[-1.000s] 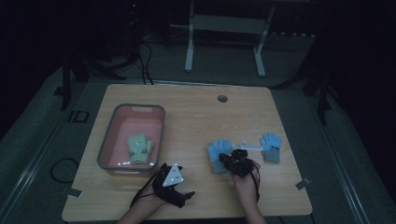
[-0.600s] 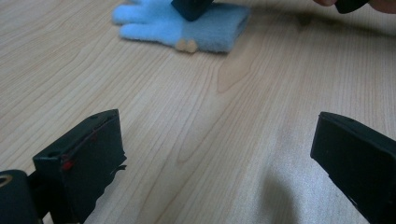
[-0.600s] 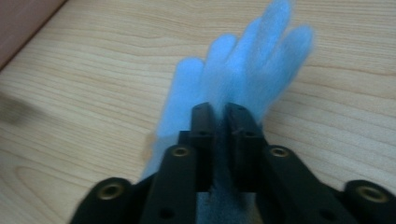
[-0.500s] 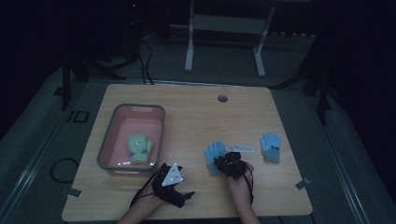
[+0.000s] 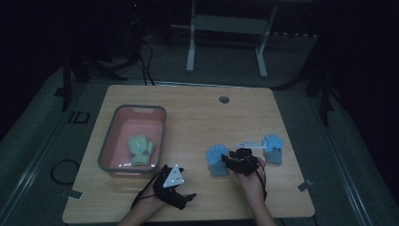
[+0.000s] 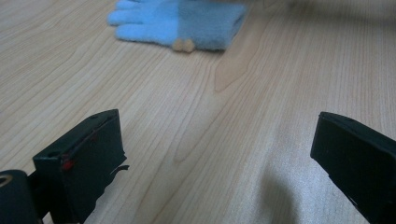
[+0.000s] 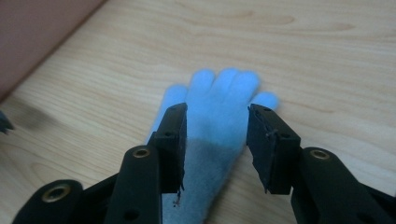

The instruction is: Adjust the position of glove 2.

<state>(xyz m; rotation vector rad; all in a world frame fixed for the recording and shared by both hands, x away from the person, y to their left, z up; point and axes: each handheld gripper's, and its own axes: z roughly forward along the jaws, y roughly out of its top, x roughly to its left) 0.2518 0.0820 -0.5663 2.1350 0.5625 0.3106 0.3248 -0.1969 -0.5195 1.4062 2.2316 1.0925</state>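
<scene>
Right gripper view looks down on a light blue fleece glove (image 7: 212, 121) lying flat on the pale wooden table (image 7: 327, 56), fingers pointing away. The right gripper (image 7: 215, 140) stands just above the glove, jaws partly apart on either side of its palm after just opening, pads clear of the cloth, so the glove is released. No writing can be read on the glove. Right of this glove, well apart, lies a second light blue glove (image 5: 273, 148). Left of it sits a pink plastic bin with a grey rim (image 5: 113, 141) holding a green glove (image 5: 140, 149). Near the bin's front corner the left gripper (image 6: 219, 154) rests with jaws wide apart, empty.
</scene>
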